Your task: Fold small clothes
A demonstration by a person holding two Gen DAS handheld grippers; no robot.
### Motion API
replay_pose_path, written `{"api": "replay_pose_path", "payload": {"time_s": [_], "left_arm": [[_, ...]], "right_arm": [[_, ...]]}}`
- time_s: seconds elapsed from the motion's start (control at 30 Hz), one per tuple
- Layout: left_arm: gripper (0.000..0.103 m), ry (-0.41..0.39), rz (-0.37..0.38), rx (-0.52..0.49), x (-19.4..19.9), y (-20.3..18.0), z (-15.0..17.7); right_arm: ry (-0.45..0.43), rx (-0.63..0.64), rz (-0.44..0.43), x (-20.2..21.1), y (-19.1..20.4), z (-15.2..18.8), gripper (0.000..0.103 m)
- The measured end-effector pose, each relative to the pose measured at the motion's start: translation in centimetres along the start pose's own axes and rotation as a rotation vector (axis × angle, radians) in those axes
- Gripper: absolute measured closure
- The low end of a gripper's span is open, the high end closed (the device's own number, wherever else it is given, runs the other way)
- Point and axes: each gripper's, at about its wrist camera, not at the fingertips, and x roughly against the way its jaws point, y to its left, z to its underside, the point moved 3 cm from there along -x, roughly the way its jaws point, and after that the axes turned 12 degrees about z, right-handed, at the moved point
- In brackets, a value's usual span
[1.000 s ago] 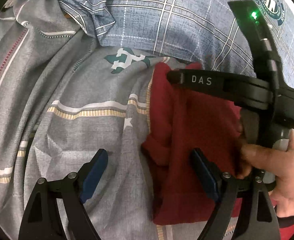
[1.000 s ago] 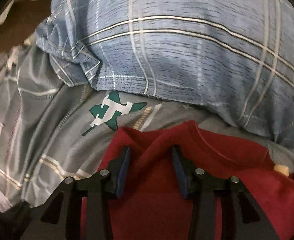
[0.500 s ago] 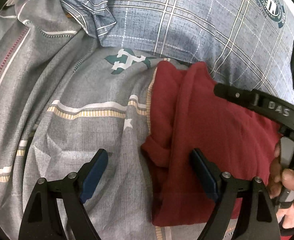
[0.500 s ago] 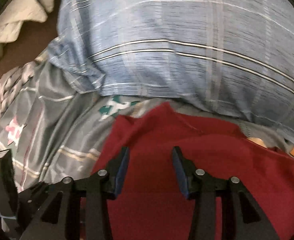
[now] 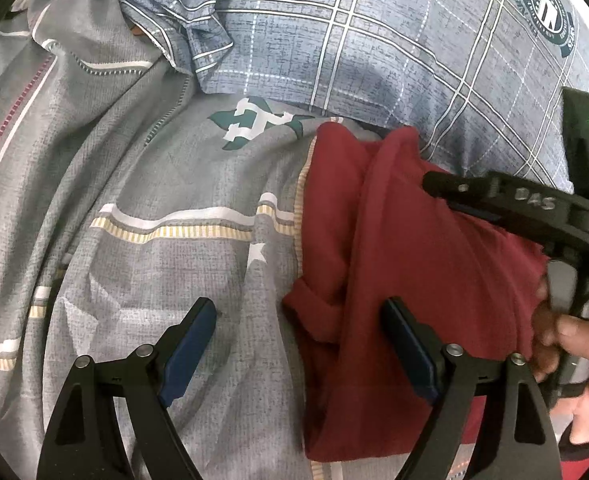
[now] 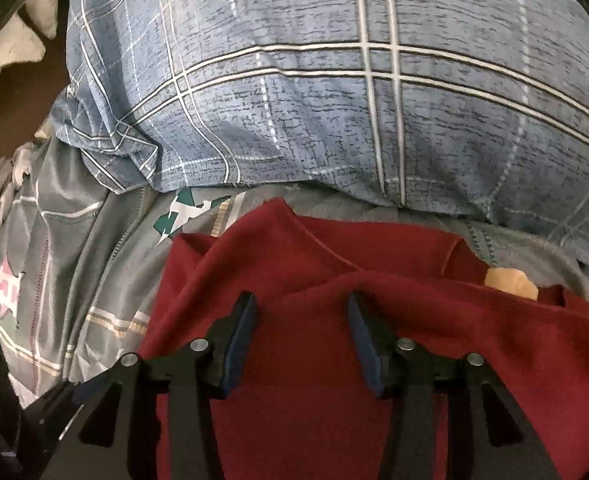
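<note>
Red cloth, a small garment (image 5: 406,248), lies half folded on the grey bedsheet (image 5: 154,208) just ahead of both tools, near the blue checked pillow (image 6: 334,100), likely spread there so its edges can be brought over. Left gripper (image 5: 302,344) hangs low with its jaws wide apart and nothing between them, one finger over the sheet and the other over the garment. Right gripper (image 6: 300,332), in the person's hand (image 5: 582,360), reaches forward over the garment, jaws parted; whether they pinch cloth is hard to tell.
</note>
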Motion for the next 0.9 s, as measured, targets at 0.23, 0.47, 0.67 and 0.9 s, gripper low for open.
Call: {"api": "replay_pose_path", "payload": {"time_s": [0.23, 0.47, 0.67, 0.9], "left_arm": [[0.017, 0.000, -0.001, 0.001, 0.0, 0.0, 0.0], [0.017, 0.000, -0.006, -0.003, -0.1, -0.1, 0.1], [0.017, 0.005, 0.006, 0.007, 0.0, 0.1, 0.0], [0.017, 0.005, 0.003, 0.009, -0.1, 0.1, -0.1]], "right_arm": [[-0.052, 0.012, -0.029, 3.2, 0.5, 1.3, 0.050], [-0.014, 0.059, -0.011, 1.7, 1.2, 3.3, 0.040], [-0.008, 0.051, -0.043, 2.7, 1.7, 3.0, 0.037], [-0.017, 0.085, -0.021, 1.9, 2.1, 3.4, 0.032]]}}
